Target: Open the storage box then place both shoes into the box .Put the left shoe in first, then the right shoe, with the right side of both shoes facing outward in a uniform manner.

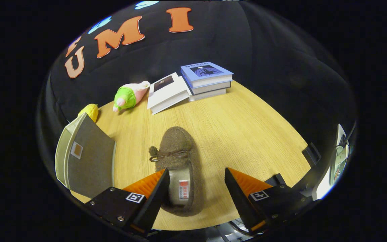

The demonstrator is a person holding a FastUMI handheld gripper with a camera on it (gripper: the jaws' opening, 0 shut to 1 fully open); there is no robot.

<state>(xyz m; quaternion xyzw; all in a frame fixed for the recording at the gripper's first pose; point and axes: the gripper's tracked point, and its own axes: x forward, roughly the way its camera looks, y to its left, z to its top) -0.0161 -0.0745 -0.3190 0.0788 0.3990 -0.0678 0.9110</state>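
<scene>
A brown fuzzy slipper (176, 158) with a small bow lies on the wooden table (240, 127), toe pointing away from me. Its heel end and grey insole with a label lie between the fingers, closer to the left finger. My gripper (197, 178) is open, fingers spread wide, hovering over the slipper's heel without pressing on it. To the left of the slipper stands the storage box (86, 158), grey with a pale rim and a small square tag, its lid or flap raised toward me. One shoe is in sight.
A stack of books (207, 80) and a white book (166, 92) leaning on it sit at the table's far side. A green and pink plush toy (129, 95) and a yellow toy (91, 111) lie far left. Dark clamps (311, 153) sit at the table's right edge.
</scene>
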